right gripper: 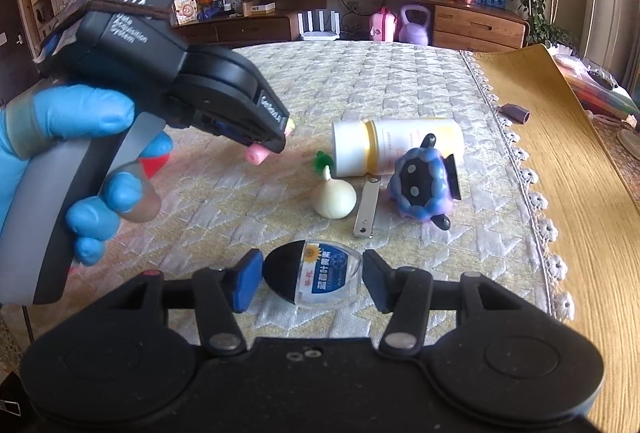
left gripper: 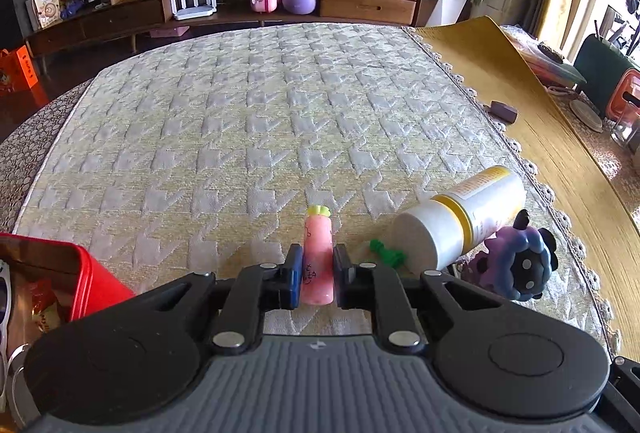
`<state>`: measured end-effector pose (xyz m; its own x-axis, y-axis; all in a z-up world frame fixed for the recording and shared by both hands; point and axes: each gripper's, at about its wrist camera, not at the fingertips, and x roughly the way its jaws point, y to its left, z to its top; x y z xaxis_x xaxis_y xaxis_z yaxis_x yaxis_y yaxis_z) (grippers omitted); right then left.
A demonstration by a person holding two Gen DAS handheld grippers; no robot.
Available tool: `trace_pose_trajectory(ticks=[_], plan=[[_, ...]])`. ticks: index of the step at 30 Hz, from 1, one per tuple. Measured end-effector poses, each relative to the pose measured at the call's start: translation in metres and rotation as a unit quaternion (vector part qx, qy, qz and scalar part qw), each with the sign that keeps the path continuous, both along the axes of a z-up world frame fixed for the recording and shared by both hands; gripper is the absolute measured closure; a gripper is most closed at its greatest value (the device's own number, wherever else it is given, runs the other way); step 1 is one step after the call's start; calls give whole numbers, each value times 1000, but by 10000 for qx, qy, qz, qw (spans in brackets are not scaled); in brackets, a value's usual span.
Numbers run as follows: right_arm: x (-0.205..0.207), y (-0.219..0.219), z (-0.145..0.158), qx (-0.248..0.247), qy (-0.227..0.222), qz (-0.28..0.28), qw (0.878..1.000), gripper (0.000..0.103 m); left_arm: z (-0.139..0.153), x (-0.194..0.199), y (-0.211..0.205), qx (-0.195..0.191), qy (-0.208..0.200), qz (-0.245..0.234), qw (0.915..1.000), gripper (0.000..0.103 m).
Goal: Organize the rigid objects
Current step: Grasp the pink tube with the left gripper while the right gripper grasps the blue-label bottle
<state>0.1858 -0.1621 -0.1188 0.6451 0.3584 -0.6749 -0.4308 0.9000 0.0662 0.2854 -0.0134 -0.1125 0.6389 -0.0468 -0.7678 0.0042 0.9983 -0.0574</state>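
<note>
Red tin (left gripper: 86, 275): open at the near left; contents too cropped to name.
Left gripper (left gripper: 317, 275): jaws clamped on a pink plastic radish-shaped toy (left gripper: 318, 257), lifted off the cloth.
Right gripper (right gripper: 310, 279): jaws half open around a clear egg-shaped bottle with a black cap (right gripper: 312, 273); contact seems likely but unclear.
White plastic jar (right gripper: 396, 147): lying on its side, the purple sheep figurine (right gripper: 422, 189) against it.
Quilted cream cloth (left gripper: 240, 105): bare beyond the objects; lace edge at the right.

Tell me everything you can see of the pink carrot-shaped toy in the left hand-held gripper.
The pink carrot toy is a smooth, plastic-looking cylinder with a rounded base, a small yellow-green leafy top and dark scribbled marks on its side. The left hand-held gripper is shut on its lower half, blue pads pressing both sides; it appears lifted off the quilted cloth.
</note>
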Motion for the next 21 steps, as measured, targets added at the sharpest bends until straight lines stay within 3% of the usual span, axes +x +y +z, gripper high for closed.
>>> trace_pose_trajectory(ticks=[21], plan=[[-52,16,63,266,-484,269,9981,50,68,-92,39,-325,-164,66,9993,87]])
